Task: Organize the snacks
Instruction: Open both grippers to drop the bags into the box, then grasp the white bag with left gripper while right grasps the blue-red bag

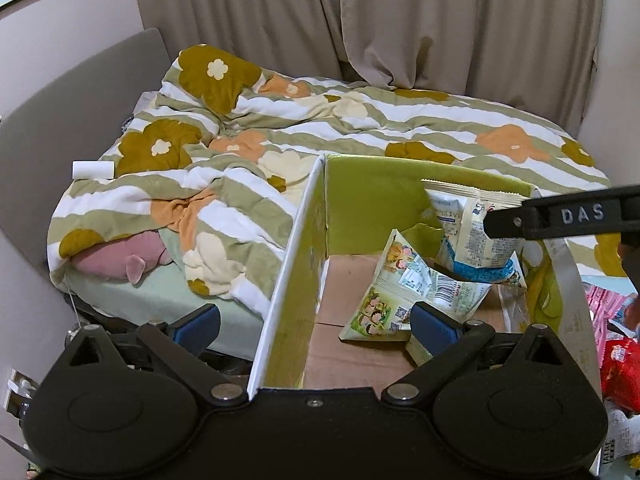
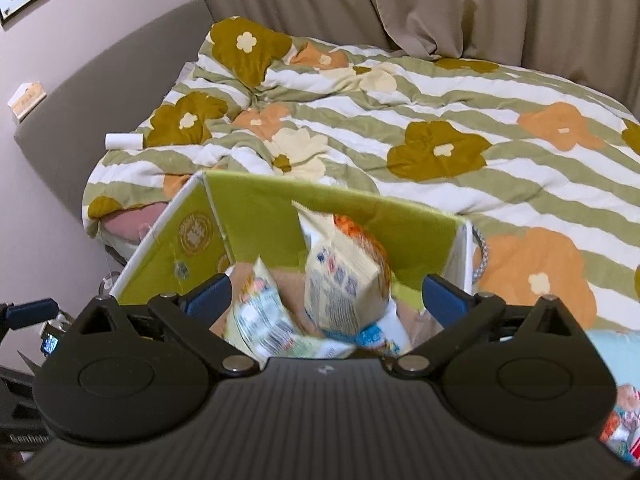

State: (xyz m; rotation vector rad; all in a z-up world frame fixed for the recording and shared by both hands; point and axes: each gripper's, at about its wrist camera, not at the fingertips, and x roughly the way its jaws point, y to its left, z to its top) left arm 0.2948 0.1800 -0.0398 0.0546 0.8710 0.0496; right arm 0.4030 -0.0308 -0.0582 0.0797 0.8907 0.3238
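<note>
Straddling the left wall of the box (image 1: 298, 240), my left tongs (image 1: 316, 322) stand wide open with nothing between the blue pads: one pad sits outside the box over the bed, the other inside it, just beside a flat snack packet (image 1: 404, 296). My right tongs (image 2: 326, 294) are spread wide too and grip nothing; they hover above the box (image 2: 256, 216), looking down on a cream snack bag (image 2: 340, 280) that stands tilted against the far wall and on the flat packet (image 2: 260, 312) lying to its left. Motion blur smears both wrappers in that view. From the left camera the tall bag (image 1: 476, 236) leans in the far right corner, and the arm of the right tongs crosses in front of it.

Green lining covers the box walls, and bare brown cardboard shows on its floor. It rests at the edge of a bed under a rumpled striped quilt (image 1: 320, 128) with large flowers. A small white roll (image 1: 93, 169) lies near the grey headboard (image 1: 80, 92). Beige curtains (image 1: 400, 20) hang behind. More red and pink packets (image 1: 616, 344) lie to the right of the box.
</note>
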